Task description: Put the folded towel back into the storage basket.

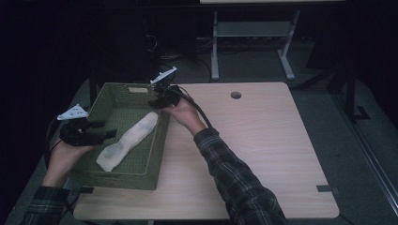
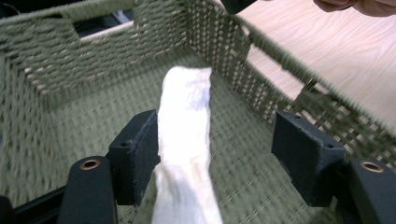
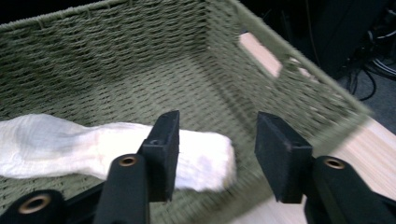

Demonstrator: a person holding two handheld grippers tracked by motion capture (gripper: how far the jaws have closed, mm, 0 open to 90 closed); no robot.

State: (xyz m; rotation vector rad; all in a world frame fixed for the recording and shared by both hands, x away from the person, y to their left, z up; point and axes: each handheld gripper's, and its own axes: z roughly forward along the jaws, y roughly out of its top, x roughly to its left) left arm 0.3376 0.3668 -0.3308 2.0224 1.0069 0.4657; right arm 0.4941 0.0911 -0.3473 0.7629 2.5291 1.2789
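1. White, long, crumpled cloth (image 1: 127, 139) lies on the floor of the olive-green woven rectangular basket (image 1: 158, 140) in the high view, running from the basket's near left toward its far right, touched by neither tool.
2. Same view: the basket sits on the left part of a pale wood-grain table top (image 1: 263, 154) with rounded corners and a round cable hole (image 1: 235, 95) near its far edge. The left gripper (image 1: 109, 129) hovers at the basket's left rim with its jaws apart, nothing between them. The right gripper (image 1: 155, 101) is at the basket's far right corner, held by a hand in a plaid sleeve (image 1: 234, 178).
3. Room in the high view: dark, with a grey floor, the light metal legs of another table (image 1: 286, 58) beyond the far edge, and loose cables on the floor by them.
4. Left gripper view: the two black jaws stand wide apart above the basket. The cloth (image 2: 187, 140) runs up between them, lying against the inner face of the left jaw and well clear of the right one, so it isn't clamped. The basket wall (image 2: 93, 56) with its handle slot is far, and the wood table shows past the right rim.
5. Right gripper view: the jaws are open with a bare gap between them. The cloth (image 3: 79, 147) lies on the woven floor behind the left jaw, its blunt end reaching toward the gap. The basket's rim (image 3: 289, 56) blurs on the right, table wood showing at the lower right and dark cables beyond.
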